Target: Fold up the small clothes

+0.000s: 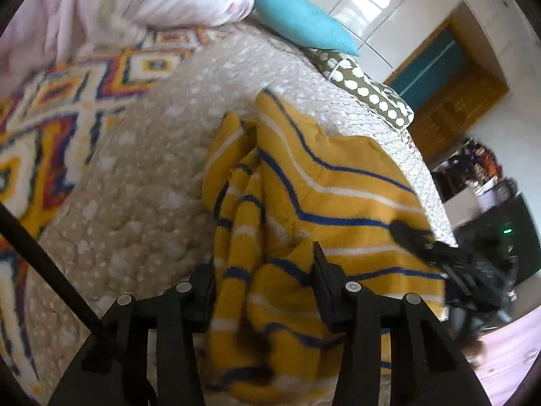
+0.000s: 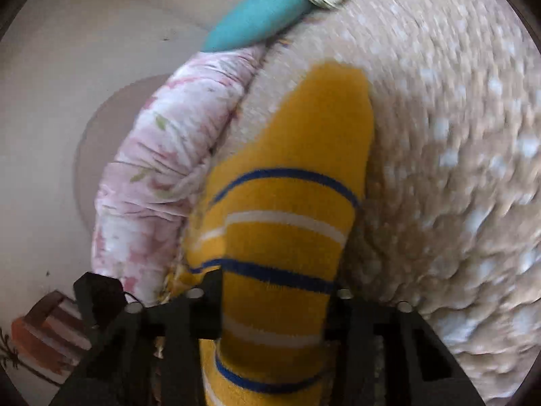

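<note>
Through my left wrist camera, my left gripper [image 1: 263, 270] stands open, astride a bunched fold of the yellow striped garment [image 1: 321, 196] on the speckled bedspread [image 1: 142, 169]; my right gripper [image 1: 439, 253] reaches in at its far edge.

Through the right wrist camera, my right gripper [image 2: 274, 291] also stands open around the garment [image 2: 287, 203], whose long axis runs straight ahead from the fingers.

Mustard-yellow sweater [image 1: 324, 182] with blue and white stripes; beige bedspread [image 1: 142, 182] flecked white; turquoise pillow [image 1: 297, 13]; olive cushion [image 1: 368, 93] with white dots; pink floral quilt [image 2: 162, 155].
</note>
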A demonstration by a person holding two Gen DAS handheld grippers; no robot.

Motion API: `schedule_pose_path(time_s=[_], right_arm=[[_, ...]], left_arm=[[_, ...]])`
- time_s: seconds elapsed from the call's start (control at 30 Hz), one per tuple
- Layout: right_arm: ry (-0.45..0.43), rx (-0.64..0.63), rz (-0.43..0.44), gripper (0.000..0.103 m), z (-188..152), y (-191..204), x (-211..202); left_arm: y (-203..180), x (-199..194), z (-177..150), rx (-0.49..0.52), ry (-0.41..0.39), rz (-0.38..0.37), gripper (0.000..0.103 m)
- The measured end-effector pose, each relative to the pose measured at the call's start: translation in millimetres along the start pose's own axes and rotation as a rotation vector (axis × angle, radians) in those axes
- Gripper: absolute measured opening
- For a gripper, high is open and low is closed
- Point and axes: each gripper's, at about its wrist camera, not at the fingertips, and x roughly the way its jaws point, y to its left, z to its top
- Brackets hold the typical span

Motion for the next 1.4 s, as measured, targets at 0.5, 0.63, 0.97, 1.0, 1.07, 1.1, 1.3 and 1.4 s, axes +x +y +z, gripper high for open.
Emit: schedule_pose_path(time_s=[0.5, 0.63, 0.97, 1.0, 1.07, 1.1, 1.3, 1.4], right_arm=[[-0.078, -0.139, -0.271, 0.053, -18.8, -24.4, -115.0], [-0.131, -0.221, -0.353, 0.054, -24.1, -10.6, -136.8], [-0.156, -0.292, -0.346, 0.030, -6.5, 40.2, -122.3], [-0.141, -0.295, -0.352, 0.030, -1.5, 41.6, -111.1], [-0.105, -0.275, -0.365, 0.030, 8.6, 38.8, -83.8], [-0.065, -0.250, -0.359, 0.030, 14.6, 33.3, -61.0], [-0.008, -0.357, -0.474, 0.030, 10.4, 38.8, -9.3], [-0.036, -0.363, -0.452, 0.032, 7.4, 52.8, -26.8]], left_arm=[[-82.8, 0.3, -36.6, 0.115, 0.001, -0.008, 0.056], [-57.0, -34.0, -45.7, 0.146, -0.101, 0.129, 0.079], [14.0, -27.6, -63.2, 0.008, -0.112, 0.201, 0.082], [13.0, -26.3, -64.1, 0.019, -0.108, 0.205, 0.085], [9.7, -20.5, -66.2, 0.047, -0.102, 0.204, 0.091], [7.5, -18.8, -66.9, 0.059, -0.097, 0.201, 0.094], [11.9, -18.1, -66.5, 0.045, -0.106, 0.163, 0.097], [12.5, -19.3, -67.3, 0.040, -0.110, 0.155, 0.097]])
